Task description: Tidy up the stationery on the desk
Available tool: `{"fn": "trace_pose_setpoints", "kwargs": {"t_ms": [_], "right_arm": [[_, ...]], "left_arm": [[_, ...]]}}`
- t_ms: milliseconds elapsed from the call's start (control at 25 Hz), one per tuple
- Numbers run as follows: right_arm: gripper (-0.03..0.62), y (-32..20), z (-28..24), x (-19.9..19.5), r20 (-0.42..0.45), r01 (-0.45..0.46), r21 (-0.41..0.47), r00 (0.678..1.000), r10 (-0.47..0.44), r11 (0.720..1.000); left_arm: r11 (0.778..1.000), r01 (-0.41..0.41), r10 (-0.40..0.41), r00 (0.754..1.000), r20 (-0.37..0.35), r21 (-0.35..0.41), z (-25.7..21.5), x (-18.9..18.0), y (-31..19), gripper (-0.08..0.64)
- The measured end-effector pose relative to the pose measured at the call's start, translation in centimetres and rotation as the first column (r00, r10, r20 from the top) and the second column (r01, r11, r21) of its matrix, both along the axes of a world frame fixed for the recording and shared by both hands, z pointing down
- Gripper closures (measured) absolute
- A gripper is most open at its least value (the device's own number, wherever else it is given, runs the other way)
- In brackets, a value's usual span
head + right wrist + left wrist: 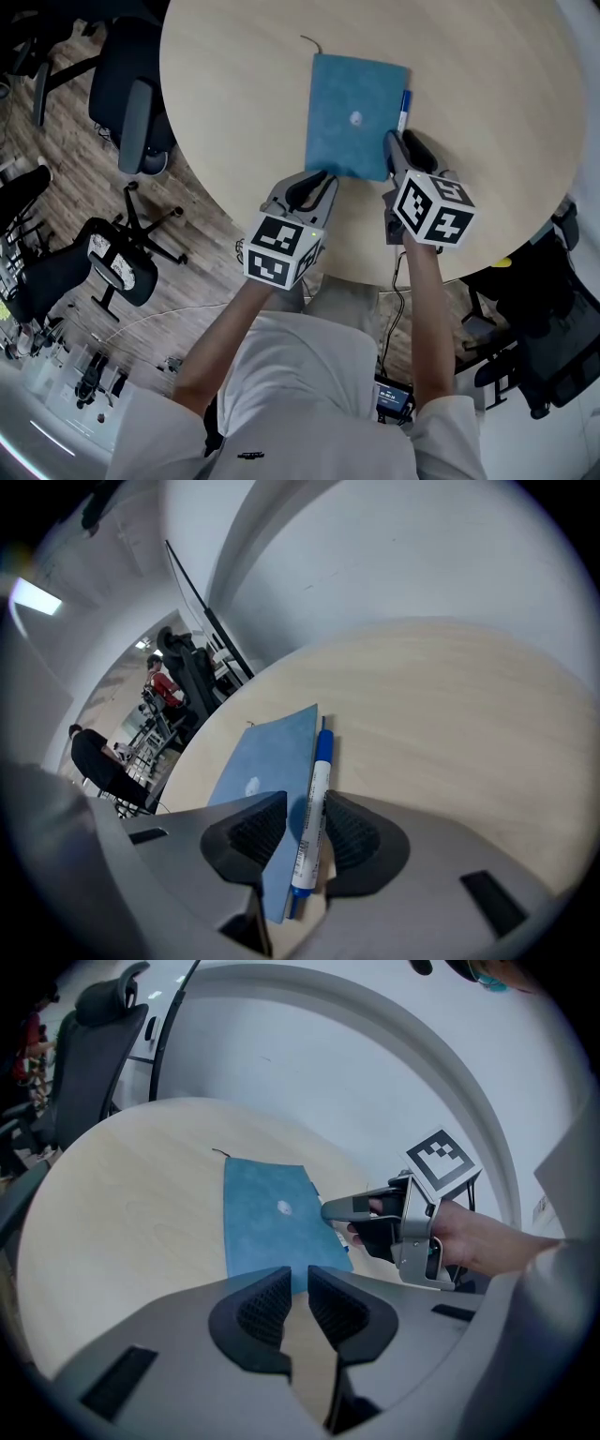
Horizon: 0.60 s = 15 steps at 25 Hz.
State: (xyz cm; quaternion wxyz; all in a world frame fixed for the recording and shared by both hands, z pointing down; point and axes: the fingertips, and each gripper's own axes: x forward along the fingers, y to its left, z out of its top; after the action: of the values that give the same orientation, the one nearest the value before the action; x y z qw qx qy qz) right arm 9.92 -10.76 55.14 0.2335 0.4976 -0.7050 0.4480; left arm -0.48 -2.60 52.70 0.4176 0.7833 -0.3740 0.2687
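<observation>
A blue notebook (352, 103) (267, 1227) (253, 761) lies flat in the middle of the round pale wooden table (487, 84). A blue and white pen (404, 105) (314, 799) lies along the notebook's right edge. My right gripper (394, 142) (307, 808) has its jaws closed in on the pen's near half, lengthwise, with the notebook's edge also between them. The pen still rests on the table. My left gripper (323, 180) (300, 1283) is shut with nothing in it, its tips at the notebook's near edge. The right gripper (333, 1211) also shows in the left gripper view.
A thin dark cord (310, 42) trails from the notebook's far corner. Black office chairs (131, 103) (117, 267) stand left of the table, and another chair (534, 319) at the right. The table's near edge (356, 267) runs just under both grippers.
</observation>
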Motion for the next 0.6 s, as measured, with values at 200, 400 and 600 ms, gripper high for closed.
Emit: {"fn": "trace_pose_setpoints", "kwargs": {"t_ms": [200, 400, 600], "right_arm": [[0.462, 0.3, -0.7, 0.3, -0.006, -0.004, 0.009, 1.000, 0.004, 1.000], [0.462, 1.0, -3.3, 0.9, -0.032, 0.000, 0.045, 1.000, 0.001, 0.999], [0.462, 1.7, -7.6, 2.1, -0.042, -0.018, 0.115, 0.999, 0.023, 0.993]], "left_arm": [[1.000, -0.002, 0.002, 1.000, 0.001, 0.008, -0.7, 0.0, 0.1, 0.492], [0.999, 0.001, -0.001, 1.000, -0.001, 0.034, -3.2, 0.1, -0.3, 0.492], [0.995, 0.023, -0.024, 1.000, 0.012, 0.095, -6.8, -0.2, -1.4, 0.511]]}}
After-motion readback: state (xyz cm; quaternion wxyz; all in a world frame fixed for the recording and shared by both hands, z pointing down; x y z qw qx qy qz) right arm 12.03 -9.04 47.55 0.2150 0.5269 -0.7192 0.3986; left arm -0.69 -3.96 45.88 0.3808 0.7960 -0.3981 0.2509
